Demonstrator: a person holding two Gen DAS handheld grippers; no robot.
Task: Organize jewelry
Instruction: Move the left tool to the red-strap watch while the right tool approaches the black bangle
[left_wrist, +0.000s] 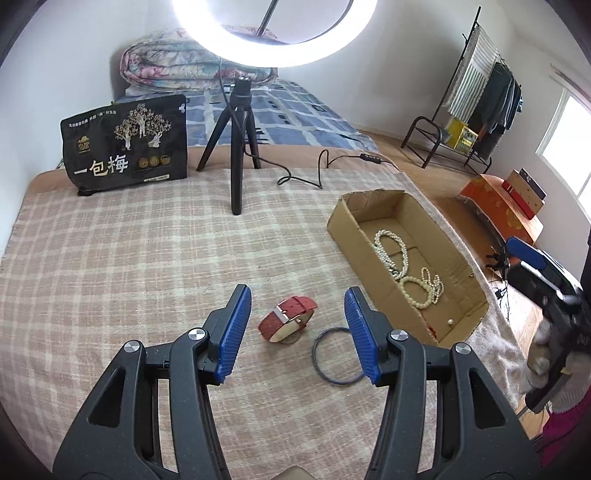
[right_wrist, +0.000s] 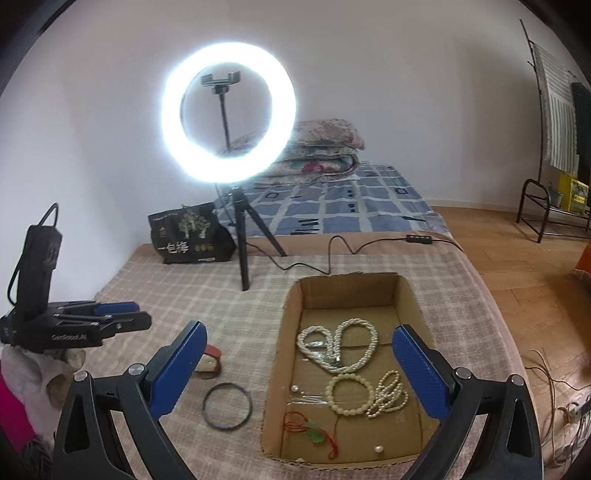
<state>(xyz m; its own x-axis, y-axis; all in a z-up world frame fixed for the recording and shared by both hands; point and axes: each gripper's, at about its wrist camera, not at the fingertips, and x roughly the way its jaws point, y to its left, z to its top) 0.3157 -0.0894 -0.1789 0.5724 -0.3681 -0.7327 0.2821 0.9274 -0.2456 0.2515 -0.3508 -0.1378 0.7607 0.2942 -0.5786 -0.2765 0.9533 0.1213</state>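
Observation:
A red-strapped watch lies on the checked cloth, between the open fingers of my left gripper, which hovers just above it. A dark bangle lies beside the watch, by the right finger. A cardboard box to the right holds pearl necklaces and a bead bracelet. In the right wrist view my right gripper is open and empty over the near end of the box, above the necklaces, bracelet and a red-corded green pendant. The bangle and part of the watch show there.
A ring light on a black tripod stands at the back of the table, its cable trailing right. A black snack bag stands at the back left. The table edge drops off right of the box. A bed lies behind.

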